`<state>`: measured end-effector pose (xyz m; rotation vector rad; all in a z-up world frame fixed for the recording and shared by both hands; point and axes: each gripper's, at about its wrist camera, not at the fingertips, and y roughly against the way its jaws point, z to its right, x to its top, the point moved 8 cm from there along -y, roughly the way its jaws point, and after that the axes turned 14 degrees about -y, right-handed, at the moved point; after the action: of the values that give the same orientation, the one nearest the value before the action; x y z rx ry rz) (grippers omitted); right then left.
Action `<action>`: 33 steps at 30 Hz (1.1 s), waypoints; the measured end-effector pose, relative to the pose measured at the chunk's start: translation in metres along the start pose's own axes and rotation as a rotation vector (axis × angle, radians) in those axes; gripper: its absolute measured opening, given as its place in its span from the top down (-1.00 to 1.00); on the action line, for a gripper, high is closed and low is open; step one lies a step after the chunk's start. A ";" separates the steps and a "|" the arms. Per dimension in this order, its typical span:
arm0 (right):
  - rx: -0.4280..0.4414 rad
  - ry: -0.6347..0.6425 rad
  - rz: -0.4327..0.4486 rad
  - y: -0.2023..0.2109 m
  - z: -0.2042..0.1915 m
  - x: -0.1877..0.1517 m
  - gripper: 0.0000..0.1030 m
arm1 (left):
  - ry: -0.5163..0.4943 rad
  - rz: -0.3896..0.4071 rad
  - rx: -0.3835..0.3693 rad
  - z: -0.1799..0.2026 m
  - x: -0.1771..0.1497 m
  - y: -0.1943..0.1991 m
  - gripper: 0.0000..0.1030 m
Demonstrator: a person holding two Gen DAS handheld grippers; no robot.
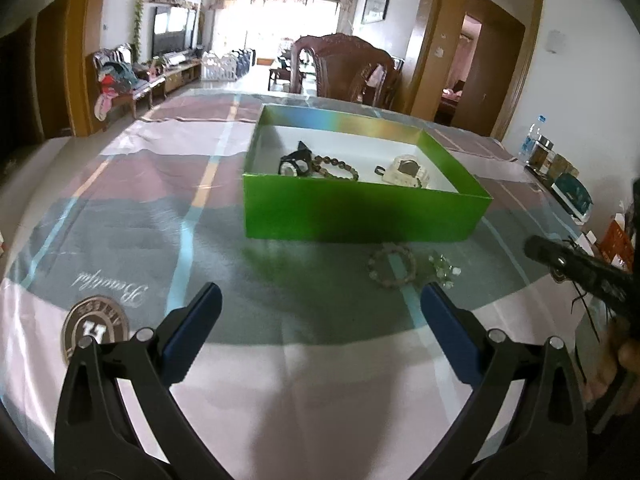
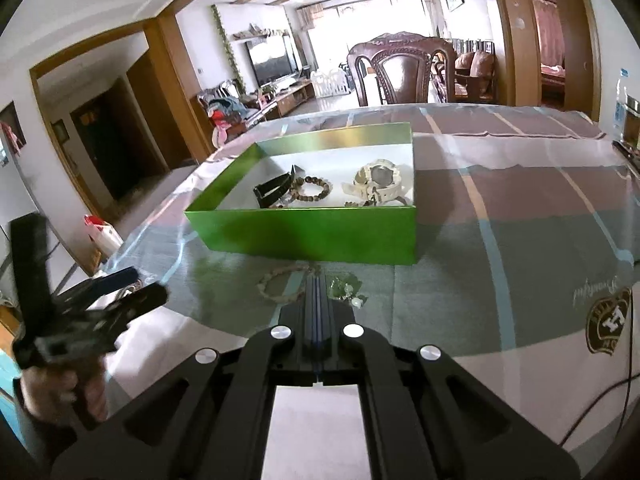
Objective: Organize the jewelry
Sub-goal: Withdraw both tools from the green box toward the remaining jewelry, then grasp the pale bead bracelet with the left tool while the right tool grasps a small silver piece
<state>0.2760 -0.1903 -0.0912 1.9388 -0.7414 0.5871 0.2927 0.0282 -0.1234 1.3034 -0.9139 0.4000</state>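
A green box [image 1: 360, 216] [image 2: 312, 232] stands on the table. Inside it lie a black watch [image 1: 296, 162] [image 2: 272, 190], a brown bead bracelet [image 1: 336, 168] [image 2: 312, 190] and a white watch [image 1: 406, 170] [image 2: 378, 182]. Just before the box, on the cloth, are a pale bead bracelet [image 1: 390, 266] [image 2: 280, 284] and a clear green crystal piece [image 1: 444, 268] [image 2: 344, 290]. My left gripper [image 1: 320, 312] [image 2: 132, 284] is open and empty, short of the bracelet. My right gripper [image 2: 318, 280] [image 1: 534, 249] is shut with nothing seen between its pads; its tip shows between the two loose pieces.
A glass-covered striped tablecloth [image 1: 160, 208] with a round logo [image 1: 96, 328] covers the table. A water bottle [image 1: 530, 140], jars and small boxes crowd the table's right edge. A carved wooden chair [image 1: 344, 68] stands behind the table. A black cable [image 2: 600, 412] lies at the near right.
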 end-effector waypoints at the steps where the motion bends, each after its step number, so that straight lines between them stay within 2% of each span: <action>1: 0.003 -0.003 0.002 0.002 0.003 0.000 1.00 | 0.000 -0.015 -0.016 0.001 0.002 -0.006 -0.91; 4: -0.003 -0.010 0.007 0.001 0.009 0.001 1.00 | -0.018 -0.059 -0.056 0.012 0.007 -0.030 -0.91; 9: -0.035 -0.007 -0.019 -0.011 0.020 -0.003 0.99 | -0.106 -0.136 -0.090 0.041 0.016 -0.078 -0.88; 12: -0.041 -0.011 -0.043 -0.018 0.025 -0.007 0.99 | -0.123 -0.176 -0.093 0.049 0.019 -0.101 -0.59; 13: -0.044 -0.006 -0.054 -0.020 0.026 -0.010 0.99 | -0.127 -0.191 -0.103 0.051 0.020 -0.108 -0.44; 14: -0.045 -0.004 -0.063 -0.022 0.027 -0.012 0.99 | -0.137 -0.223 -0.100 0.052 0.018 -0.116 -0.18; 15: -0.049 -0.004 -0.062 -0.023 0.027 -0.011 0.99 | -0.156 -0.230 -0.078 0.052 0.016 -0.120 -0.19; 17: -0.051 0.005 -0.064 -0.025 0.027 -0.011 0.94 | -0.202 -0.231 -0.026 0.052 0.016 -0.124 0.10; 18: -0.053 0.017 -0.075 -0.029 0.025 -0.011 0.88 | -0.200 -0.229 -0.015 0.051 0.016 -0.124 0.32; 19: -0.058 0.027 -0.082 -0.033 0.024 -0.011 0.82 | -0.175 -0.226 -0.023 0.047 0.017 -0.124 0.74; 20: -0.074 0.046 -0.091 -0.038 0.022 -0.012 0.51 | -0.139 -0.230 -0.052 0.043 0.017 -0.124 0.84; 21: -0.084 0.062 -0.095 -0.042 0.019 -0.012 0.07 | -0.107 -0.228 -0.083 0.040 0.016 -0.124 0.84; 23: -0.103 0.095 -0.082 -0.050 0.013 -0.010 -0.30 | -0.092 -0.220 -0.097 0.035 0.015 -0.121 0.85; 27: -0.156 0.160 -0.099 -0.077 0.004 -0.009 -0.30 | -0.036 -0.152 -0.115 0.025 0.016 -0.102 0.85; 30: -0.191 0.169 -0.136 -0.100 0.007 -0.011 -0.29 | -0.021 -0.090 -0.091 0.020 0.018 -0.074 0.85; 31: -0.200 0.174 -0.153 -0.107 0.008 -0.014 -0.23 | -0.010 -0.061 -0.087 0.018 0.019 -0.062 0.85; 33: -0.207 0.181 -0.175 -0.115 0.010 -0.018 0.23 | -0.001 0.006 -0.084 0.015 0.023 -0.035 0.85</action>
<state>0.3455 -0.1519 -0.1770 1.7125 -0.4926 0.5471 0.3258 -0.0005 -0.1287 1.2245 -0.9258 0.3620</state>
